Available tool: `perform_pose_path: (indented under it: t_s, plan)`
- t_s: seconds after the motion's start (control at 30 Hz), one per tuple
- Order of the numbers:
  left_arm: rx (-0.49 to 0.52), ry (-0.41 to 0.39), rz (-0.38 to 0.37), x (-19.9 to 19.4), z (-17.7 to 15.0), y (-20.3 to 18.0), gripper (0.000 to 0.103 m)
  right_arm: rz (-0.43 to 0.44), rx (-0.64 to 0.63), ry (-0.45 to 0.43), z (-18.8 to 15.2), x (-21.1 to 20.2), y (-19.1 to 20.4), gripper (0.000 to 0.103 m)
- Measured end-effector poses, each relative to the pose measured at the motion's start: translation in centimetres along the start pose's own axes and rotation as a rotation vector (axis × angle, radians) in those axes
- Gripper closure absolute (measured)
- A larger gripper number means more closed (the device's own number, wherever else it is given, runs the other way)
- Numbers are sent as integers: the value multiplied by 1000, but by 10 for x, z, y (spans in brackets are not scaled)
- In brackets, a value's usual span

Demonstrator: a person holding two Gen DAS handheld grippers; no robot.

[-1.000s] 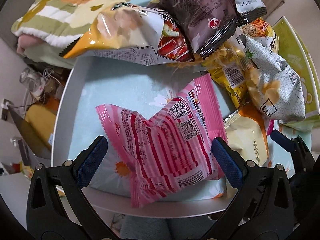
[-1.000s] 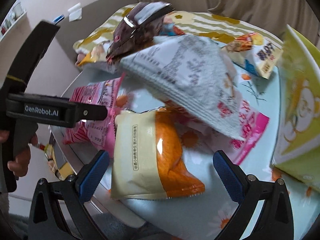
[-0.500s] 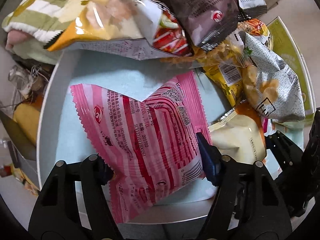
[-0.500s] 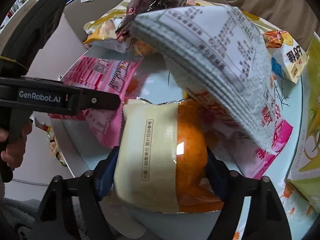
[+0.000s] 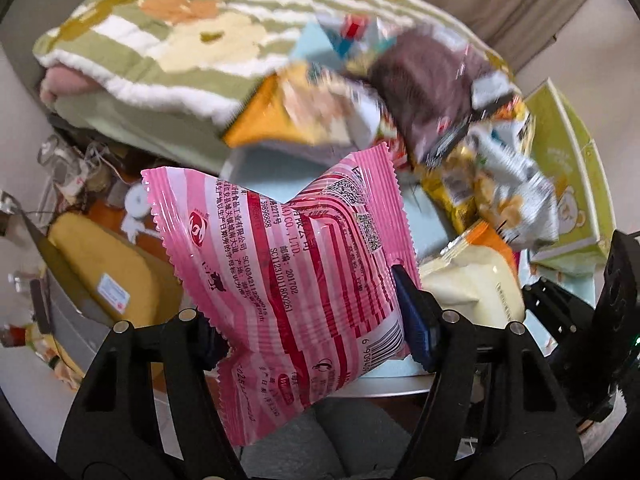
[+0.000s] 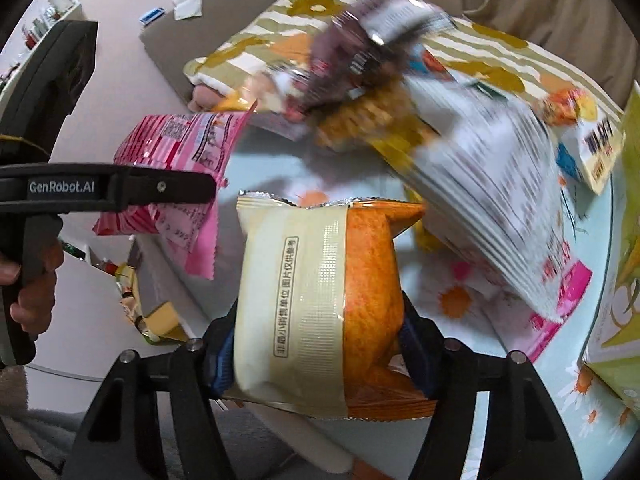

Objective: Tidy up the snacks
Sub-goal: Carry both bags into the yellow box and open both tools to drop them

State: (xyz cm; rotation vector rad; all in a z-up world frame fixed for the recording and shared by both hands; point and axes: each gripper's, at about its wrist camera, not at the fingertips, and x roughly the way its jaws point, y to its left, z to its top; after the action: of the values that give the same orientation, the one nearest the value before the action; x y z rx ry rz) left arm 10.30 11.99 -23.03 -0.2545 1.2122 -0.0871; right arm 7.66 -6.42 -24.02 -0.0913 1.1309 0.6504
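Our left gripper (image 5: 316, 320) clamps the pink packet (image 5: 288, 264); our right gripper (image 6: 316, 344), jaws closing, pinches the orange-and-cream packet (image 6: 320, 300) beside it.

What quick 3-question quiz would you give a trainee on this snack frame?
1. True or false: the left gripper is clamped on the pink packet.
2. What does the right gripper hold? A) a grey bag B) the cream and orange packet C) a green box
3. Fill in: the pile of snack bags lies on the pale blue ____, next to a striped blanket.

Key
1. True; the pads pinch its lower part.
2. B; the packet sits between the jaws, which are closing on it.
3. table
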Motion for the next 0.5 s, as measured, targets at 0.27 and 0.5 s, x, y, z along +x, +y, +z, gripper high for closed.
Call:
perform_pose_path:
  t_s: [0.27,0.5]
  plan:
    - [19,-143,3,-64,33,5,37,-22,-23,-97,22,-41,31,40]
    - [54,-235,-40,-104,60,-26,37,-104,-5,-206,40,-98,19,40]
